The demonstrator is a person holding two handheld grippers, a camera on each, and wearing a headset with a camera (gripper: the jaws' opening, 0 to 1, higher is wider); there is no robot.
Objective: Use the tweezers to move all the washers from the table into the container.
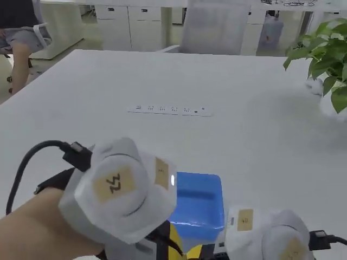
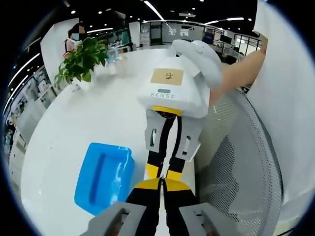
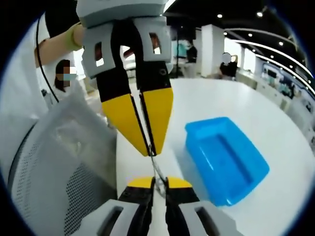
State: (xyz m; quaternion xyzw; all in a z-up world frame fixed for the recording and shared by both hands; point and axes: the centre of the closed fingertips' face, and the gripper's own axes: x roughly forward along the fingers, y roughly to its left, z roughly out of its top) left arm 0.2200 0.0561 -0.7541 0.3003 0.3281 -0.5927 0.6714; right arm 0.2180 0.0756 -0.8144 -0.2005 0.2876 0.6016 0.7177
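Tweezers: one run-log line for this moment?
left gripper shut on tweezers | right gripper shut on same tweezers, tip to tip | blue container beside them on table

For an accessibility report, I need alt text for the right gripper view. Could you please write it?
Two yellow-tipped grippers meet tip to tip above a white table: the right gripper rises from below, the left gripper points down from the top, and thin metal tweezers run between them. A blue container lies at the view's right.
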